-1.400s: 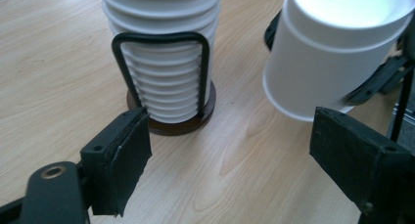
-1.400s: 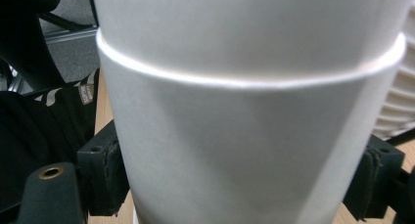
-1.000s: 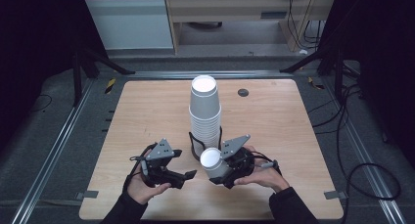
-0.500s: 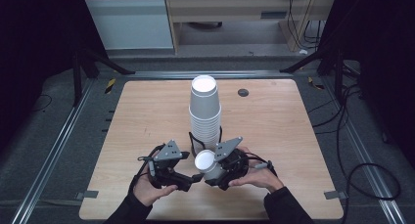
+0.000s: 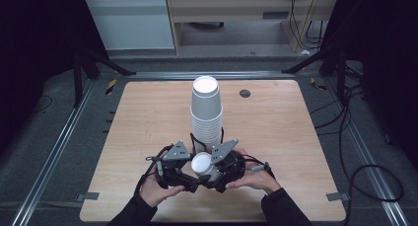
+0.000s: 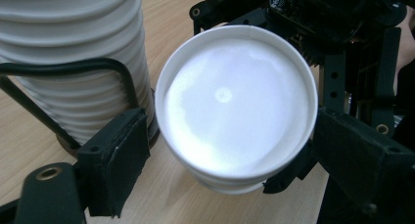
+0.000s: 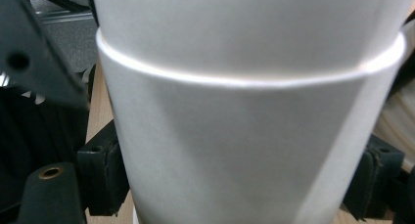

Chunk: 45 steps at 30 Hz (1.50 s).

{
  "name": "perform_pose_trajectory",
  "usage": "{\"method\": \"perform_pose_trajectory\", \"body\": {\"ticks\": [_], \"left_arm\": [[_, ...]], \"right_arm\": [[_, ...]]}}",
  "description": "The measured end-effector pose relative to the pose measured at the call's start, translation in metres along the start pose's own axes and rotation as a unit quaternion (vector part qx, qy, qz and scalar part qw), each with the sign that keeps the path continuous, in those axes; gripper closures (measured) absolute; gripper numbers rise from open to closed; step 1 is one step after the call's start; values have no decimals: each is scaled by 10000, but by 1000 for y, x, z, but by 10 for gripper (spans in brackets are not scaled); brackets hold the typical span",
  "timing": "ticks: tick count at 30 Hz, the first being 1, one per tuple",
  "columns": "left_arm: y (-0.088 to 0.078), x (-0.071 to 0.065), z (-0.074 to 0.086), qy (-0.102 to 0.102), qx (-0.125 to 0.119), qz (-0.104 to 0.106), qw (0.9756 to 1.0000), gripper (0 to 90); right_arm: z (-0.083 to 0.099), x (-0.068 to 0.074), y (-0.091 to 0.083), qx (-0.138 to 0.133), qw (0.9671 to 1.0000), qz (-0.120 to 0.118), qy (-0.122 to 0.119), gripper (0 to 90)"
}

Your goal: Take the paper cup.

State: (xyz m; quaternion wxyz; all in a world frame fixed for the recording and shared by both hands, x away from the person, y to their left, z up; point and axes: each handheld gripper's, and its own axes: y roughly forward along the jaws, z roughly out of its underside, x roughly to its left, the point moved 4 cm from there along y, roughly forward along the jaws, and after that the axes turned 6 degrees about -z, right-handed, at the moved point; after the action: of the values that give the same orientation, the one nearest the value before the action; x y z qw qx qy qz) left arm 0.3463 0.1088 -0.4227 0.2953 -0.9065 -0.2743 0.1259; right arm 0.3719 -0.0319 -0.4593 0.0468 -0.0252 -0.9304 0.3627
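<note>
A: Low in the middle of the high view, both hands are in close. The right tongs [image 5: 209, 172] are clenched on a white paper cup [image 5: 201, 164], pads pressed to its sides.

B: The right gripper view bears that out: the cup's wall [image 7: 244, 136] rises up the centre of the frame, with a black pad on its lower left and another on its lower right, both against it. A second rim line crosses the upper part, so it may be two cups nested; I can't tell for sure.

A: And the left tongs [image 5: 190, 184]?

B: Released. In the left gripper view the cup's bright round end [image 6: 237, 104] faces the camera in the middle of the frame, and the left tongs [image 6: 230, 160] stand either side of it, the lower-left pad clear of the cup. Those jaws have just been opening, with the cup between them but not squeezed.

A: So the cup sits between both pairs, held by the right alone, just above the wooden surface [image 5: 305, 152].

B: Right behind it in the high view, toward the centre of the frame, stands the tall stack of cups [image 5: 206, 112], upright in a black wire holder [image 5: 193, 139]. In the left gripper view that stack [image 6: 73, 62] takes the upper left, just beside the held cup.

A: One small dark disc [image 5: 245, 93] lies on the surface, upper right of the stack, well apart.
</note>
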Motion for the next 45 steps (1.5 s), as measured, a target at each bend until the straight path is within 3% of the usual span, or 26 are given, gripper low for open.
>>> {"method": "perform_pose_trajectory", "body": {"ticks": [19, 32, 45], "left_arm": [[10, -1, 1, -33, 131, -18, 9999, 146], [10, -1, 0, -143, 88, 3, 9999, 198], [9, -1, -1, -119, 112, -43, 9999, 213]], "right_arm": [[-5, 3, 5, 15, 10000, -35, -9, 163], [-6, 2, 5, 22, 10000, -21, -9, 162], [-7, 2, 8, 16, 10000, -32, 51, 138]]}}
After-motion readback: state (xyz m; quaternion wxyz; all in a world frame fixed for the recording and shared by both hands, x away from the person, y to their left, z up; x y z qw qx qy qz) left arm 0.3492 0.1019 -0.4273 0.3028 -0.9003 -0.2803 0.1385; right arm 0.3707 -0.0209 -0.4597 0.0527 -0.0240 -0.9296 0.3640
